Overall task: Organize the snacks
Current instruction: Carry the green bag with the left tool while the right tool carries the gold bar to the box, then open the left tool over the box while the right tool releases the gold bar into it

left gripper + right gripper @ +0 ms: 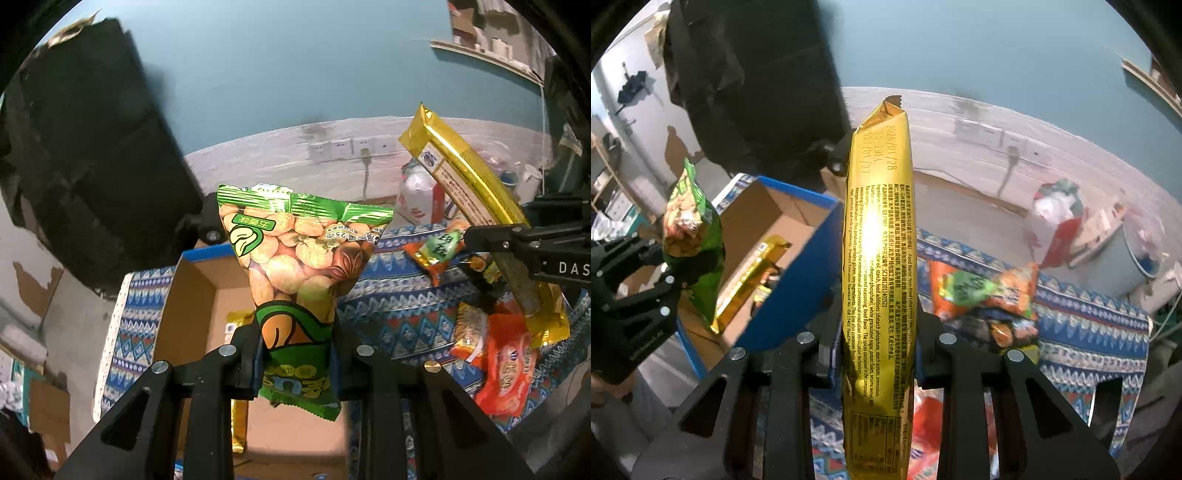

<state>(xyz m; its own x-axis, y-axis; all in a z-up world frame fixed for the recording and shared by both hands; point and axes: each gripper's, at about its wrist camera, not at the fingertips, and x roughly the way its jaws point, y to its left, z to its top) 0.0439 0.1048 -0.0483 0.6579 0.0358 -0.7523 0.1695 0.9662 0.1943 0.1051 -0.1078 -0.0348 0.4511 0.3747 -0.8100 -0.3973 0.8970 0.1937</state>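
A green foil peanut packet (299,258) stands upright above an open cardboard box with blue rim (195,280). A long gold foil snack sleeve (879,258) stands upright too; another gold pack (753,273) lies inside the box. Orange and red packets (986,291) lie heaped on the patterned blue cloth (1089,321).

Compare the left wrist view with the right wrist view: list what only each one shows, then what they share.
Only the left wrist view: the wall sockets' clear faces and the red snack packet in full.

Only the right wrist view: the gold packet's printed back with its date stamp, and the blue outer wall of the box.

Both: the green snack bag in the left tool, the gold packet in the right tool, the cardboard box, the patterned cloth.
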